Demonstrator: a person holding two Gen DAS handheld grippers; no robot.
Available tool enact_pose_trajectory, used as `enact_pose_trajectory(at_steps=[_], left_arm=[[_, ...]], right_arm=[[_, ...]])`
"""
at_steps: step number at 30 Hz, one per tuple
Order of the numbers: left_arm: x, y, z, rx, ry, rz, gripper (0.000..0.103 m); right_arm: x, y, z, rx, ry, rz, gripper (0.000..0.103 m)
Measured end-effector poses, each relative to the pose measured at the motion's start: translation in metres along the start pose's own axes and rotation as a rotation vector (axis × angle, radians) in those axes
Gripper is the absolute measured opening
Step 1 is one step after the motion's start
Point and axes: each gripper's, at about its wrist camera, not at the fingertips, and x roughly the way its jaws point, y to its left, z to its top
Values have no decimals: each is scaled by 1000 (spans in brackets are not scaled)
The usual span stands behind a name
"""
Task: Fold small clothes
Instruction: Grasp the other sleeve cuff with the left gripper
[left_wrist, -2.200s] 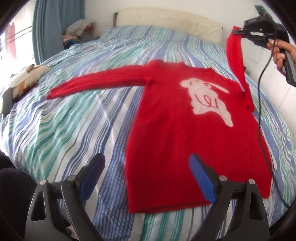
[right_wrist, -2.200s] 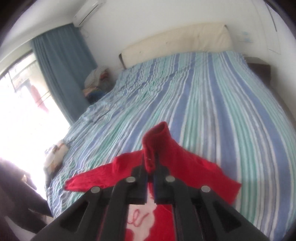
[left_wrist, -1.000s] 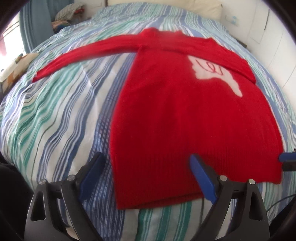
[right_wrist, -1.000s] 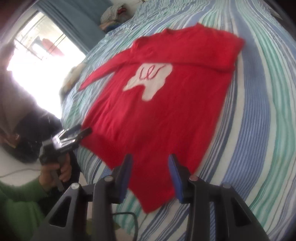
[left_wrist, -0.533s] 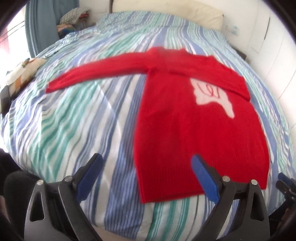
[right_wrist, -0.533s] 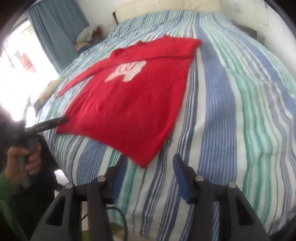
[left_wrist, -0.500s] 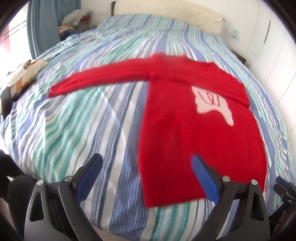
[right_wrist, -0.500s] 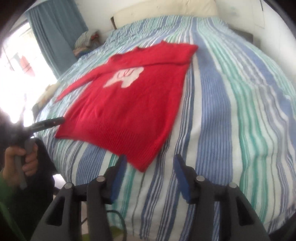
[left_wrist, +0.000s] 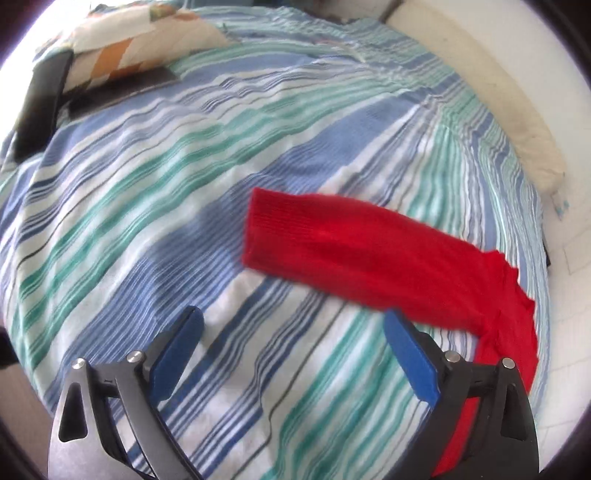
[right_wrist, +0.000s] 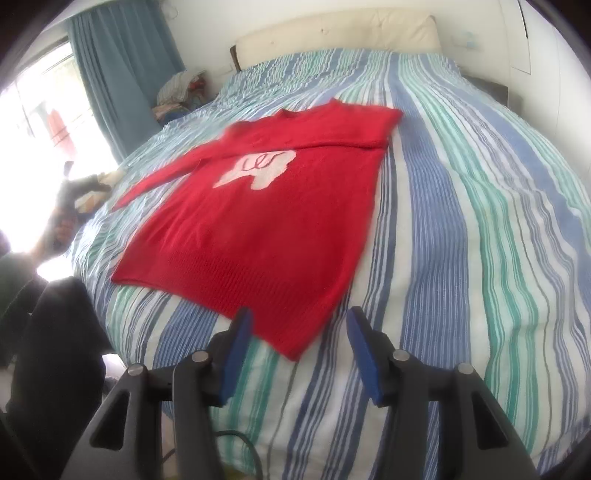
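Note:
A small red sweater (right_wrist: 266, 218) with a white animal print (right_wrist: 258, 168) lies flat on the striped bed. Its right sleeve is folded across the chest; its left sleeve (right_wrist: 159, 181) lies stretched out to the left. In the left wrist view that sleeve (left_wrist: 354, 251) lies across the bedcover, cuff at the left. My left gripper (left_wrist: 291, 350) is open and empty, just short of the sleeve. My right gripper (right_wrist: 299, 343) is open and empty, hovering at the sweater's near hem corner.
The blue, green and white striped bedcover (right_wrist: 461, 206) fills both views. A patterned pillow (left_wrist: 129, 40) and a dark flat object (left_wrist: 40, 103) lie at the bed's left edge. A cream headboard (right_wrist: 340, 33) and blue curtain (right_wrist: 122, 74) stand at the back.
My left gripper has swung left from the sweater's hem to the outstretched sleeve. My right gripper let go of the right sleeve, now folded across the chest, and dropped to the hem corner.

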Motion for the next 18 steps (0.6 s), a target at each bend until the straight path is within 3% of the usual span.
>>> enact_pose_trajectory(at_steps=[3,6,8,9,10,14,18], left_arm=[[25,14,13,-97,27,-42,95],[36,16,26,-114,8,-35,93],[39,13,32,-106,-9,-28,72],[40,9,35,-91,1,-26,22],[42,5,37,-72,25,-11,5],[3,-46,51,101,-64,3,2],[-59,-163,57,334,-163,-110,2]], right_arm=[[3,1,0,-4,15,-10,52],[7,2,0,-10,30,-22,52],[9,3,-1,-16,40,-31,52],[10,3,-1,-20,45,-34,52],[11,4,-1,-23,50,-36,52],[13,5,-2,-21,52,-28,52],[10,6,-1,-30,32,-8,52]])
